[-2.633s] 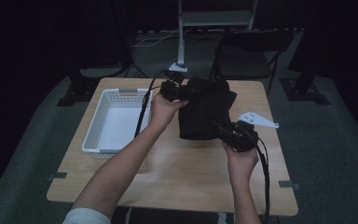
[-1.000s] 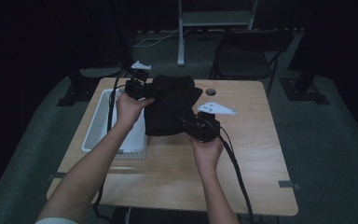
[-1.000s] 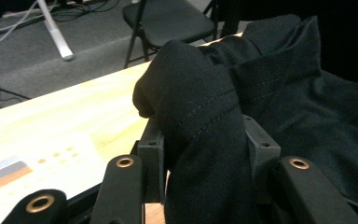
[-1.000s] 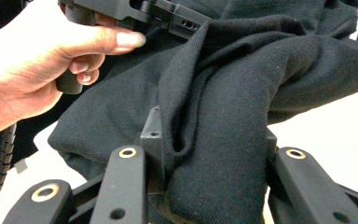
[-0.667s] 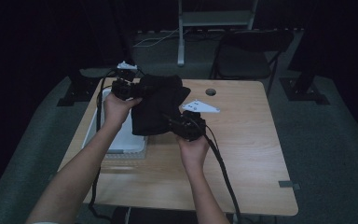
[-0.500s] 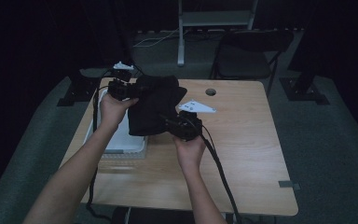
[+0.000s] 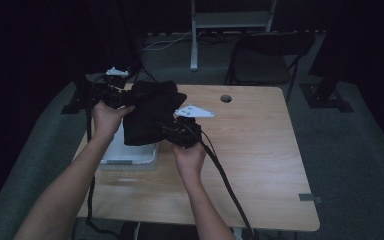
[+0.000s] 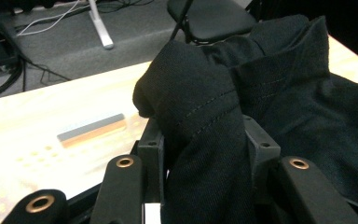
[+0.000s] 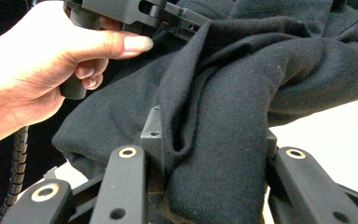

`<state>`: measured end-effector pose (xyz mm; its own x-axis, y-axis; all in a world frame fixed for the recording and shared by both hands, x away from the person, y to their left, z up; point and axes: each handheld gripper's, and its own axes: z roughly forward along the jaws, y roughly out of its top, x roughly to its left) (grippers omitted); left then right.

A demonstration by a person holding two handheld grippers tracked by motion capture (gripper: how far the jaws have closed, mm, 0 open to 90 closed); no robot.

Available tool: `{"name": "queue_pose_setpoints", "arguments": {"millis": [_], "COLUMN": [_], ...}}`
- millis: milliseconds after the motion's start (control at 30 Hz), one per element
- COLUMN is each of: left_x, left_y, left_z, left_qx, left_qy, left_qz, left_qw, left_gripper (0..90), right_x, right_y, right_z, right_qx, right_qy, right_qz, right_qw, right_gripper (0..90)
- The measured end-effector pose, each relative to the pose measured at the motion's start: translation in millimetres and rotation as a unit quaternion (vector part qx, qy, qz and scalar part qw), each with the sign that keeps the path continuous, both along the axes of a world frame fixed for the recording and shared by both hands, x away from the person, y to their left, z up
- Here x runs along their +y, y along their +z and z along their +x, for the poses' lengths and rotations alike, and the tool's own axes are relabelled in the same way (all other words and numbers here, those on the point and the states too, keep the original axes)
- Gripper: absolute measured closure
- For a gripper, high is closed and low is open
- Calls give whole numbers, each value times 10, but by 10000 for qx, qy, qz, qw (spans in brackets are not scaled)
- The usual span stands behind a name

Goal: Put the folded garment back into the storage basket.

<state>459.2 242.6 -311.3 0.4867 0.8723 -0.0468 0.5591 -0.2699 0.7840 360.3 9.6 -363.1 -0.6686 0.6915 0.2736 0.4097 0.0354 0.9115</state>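
Holding the cloth (image 7: 150, 117) bunched above the basket (image 7: 130, 155), the left gripper (image 7: 115, 95) and right gripper (image 7: 182, 132) are each clamped on a fold, and uneven letting-go could drape cloth over the basket's rim.

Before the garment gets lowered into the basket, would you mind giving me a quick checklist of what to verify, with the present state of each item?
1. Left gripper has cloth between its fingers: ok, the black garment bunches between them in the left gripper view.
2. Right gripper has cloth between its fingers: ok, a thick fold sits between them.
3. Garment lifted off the table: cannot tell, its lower edge is dark against the basket.
4. Garment over the white basket: ok, it covers most of the basket in the high view.
5. Basket free to receive it: cannot tell, the garment hides its inside.
6. Cables clear of the basket: cannot tell, the left cable runs beside it.
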Motion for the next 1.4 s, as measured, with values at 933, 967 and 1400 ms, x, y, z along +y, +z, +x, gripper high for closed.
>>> {"name": "queue_pose_setpoints", "arguments": {"millis": [933,967,1400], "left_x": [475,492,661], "left_y": [-46,-44,3], "left_z": [5,4,-25], "left_qx": [61,67,54], "left_qy": [407,421,535], "left_qz": [219,222,256], "left_qw": [9989,9988,9982], "left_gripper": [600,599,600], "right_x": [492,508,680], "right_y": [-119,-121,-107], "right_z": [174,180,197], "right_qx": [208,213,219], "right_qy": [309,323,434], "right_qz": [58,53,112], "right_qw": [9993,9992,9988], "right_gripper": [608,608,608]}}
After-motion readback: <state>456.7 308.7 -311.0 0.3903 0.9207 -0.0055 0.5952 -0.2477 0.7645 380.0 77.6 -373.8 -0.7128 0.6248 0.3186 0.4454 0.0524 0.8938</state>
